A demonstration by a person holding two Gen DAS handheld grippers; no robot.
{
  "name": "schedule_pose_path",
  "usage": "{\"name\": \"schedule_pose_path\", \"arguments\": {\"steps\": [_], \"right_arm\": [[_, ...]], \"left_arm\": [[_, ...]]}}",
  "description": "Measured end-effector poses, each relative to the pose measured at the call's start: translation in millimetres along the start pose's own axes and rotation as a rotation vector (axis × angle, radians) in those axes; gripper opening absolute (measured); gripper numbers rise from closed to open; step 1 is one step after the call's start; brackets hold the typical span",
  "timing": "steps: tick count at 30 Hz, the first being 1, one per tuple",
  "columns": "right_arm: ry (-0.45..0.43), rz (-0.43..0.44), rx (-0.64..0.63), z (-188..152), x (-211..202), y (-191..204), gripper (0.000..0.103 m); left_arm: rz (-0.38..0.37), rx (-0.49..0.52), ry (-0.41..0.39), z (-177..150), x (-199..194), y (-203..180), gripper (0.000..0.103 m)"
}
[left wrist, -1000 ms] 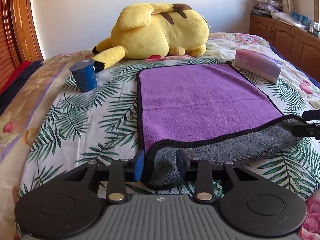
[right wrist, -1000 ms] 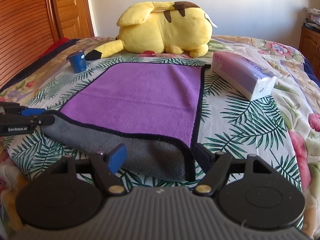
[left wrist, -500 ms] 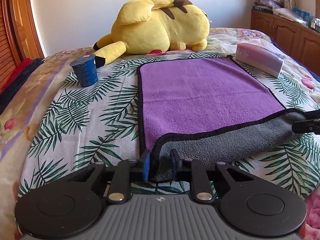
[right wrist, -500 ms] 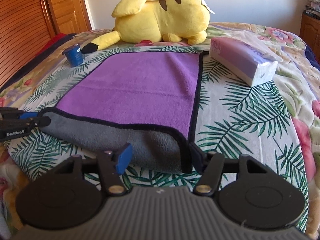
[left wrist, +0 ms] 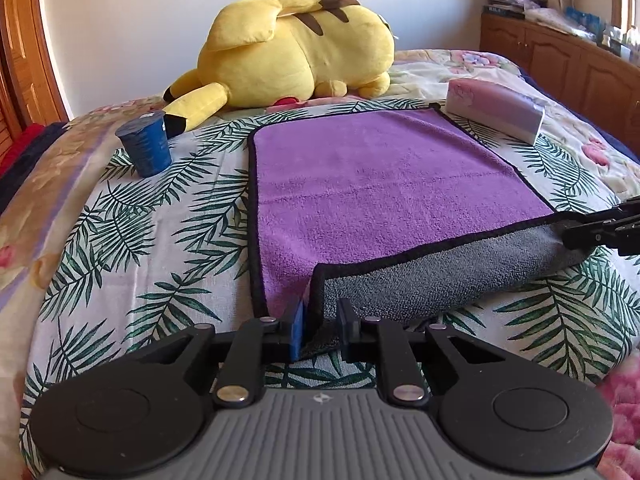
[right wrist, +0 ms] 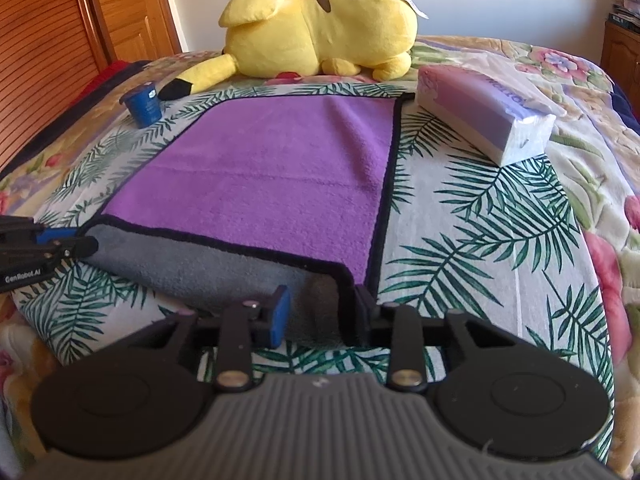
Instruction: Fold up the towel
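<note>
A purple towel (left wrist: pixel 380 184) with a black hem and grey underside lies flat on the bed; its near edge is turned over, showing grey (left wrist: pixel 440 276). My left gripper (left wrist: pixel 320 328) is shut on the towel's near left corner. My right gripper (right wrist: pixel 316 312) is closed around the near right corner (right wrist: pixel 320 300), with grey cloth bunched between the jaws. The towel also shows in the right wrist view (right wrist: pixel 272 176). Each gripper is seen in the other's view: the right one (left wrist: pixel 600 232), the left one (right wrist: pixel 44 246).
A big yellow plush toy (left wrist: pixel 296 52) lies beyond the towel. A blue cup (left wrist: pixel 146 146) stands to the towel's left. A pack of tissues (right wrist: pixel 484 116) lies to its right. Wooden cabinets (left wrist: pixel 560 60) stand far right, a wooden door (right wrist: pixel 124 8) far left.
Both grippers closed on the towel's near corners; the left one shut first, then the right. Both moved forward and the grey folded edge has risen slightly off the bed.
</note>
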State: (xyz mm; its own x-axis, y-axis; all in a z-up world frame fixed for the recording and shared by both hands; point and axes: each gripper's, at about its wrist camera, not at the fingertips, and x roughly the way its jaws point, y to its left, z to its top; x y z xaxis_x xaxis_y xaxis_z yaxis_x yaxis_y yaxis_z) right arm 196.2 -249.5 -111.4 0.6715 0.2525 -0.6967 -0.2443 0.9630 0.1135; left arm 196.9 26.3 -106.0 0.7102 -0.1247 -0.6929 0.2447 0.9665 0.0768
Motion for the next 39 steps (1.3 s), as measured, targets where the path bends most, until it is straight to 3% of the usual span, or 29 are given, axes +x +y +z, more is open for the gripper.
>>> {"name": "schedule_pose_path", "arguments": {"steps": [3,7,9,39], "right_arm": [[0.005,-0.002,-0.001,0,1,-1,0.033],[0.008,-0.009,-0.015,0,1,-1,0.018],[0.003,-0.01,-0.022,0,1,-2,0.004],[-0.204,0.001,-0.015,11,-24,-4,0.004]], "left_arm": [[-0.001,0.004,-0.002,0,0,0,0.0],[-0.005,0.013,-0.01,0,-1,0,0.0],[-0.011,0.015,-0.012,0,-1,1,0.0],[-0.037,-0.05,-0.19,25,-46,15,0.0]]}}
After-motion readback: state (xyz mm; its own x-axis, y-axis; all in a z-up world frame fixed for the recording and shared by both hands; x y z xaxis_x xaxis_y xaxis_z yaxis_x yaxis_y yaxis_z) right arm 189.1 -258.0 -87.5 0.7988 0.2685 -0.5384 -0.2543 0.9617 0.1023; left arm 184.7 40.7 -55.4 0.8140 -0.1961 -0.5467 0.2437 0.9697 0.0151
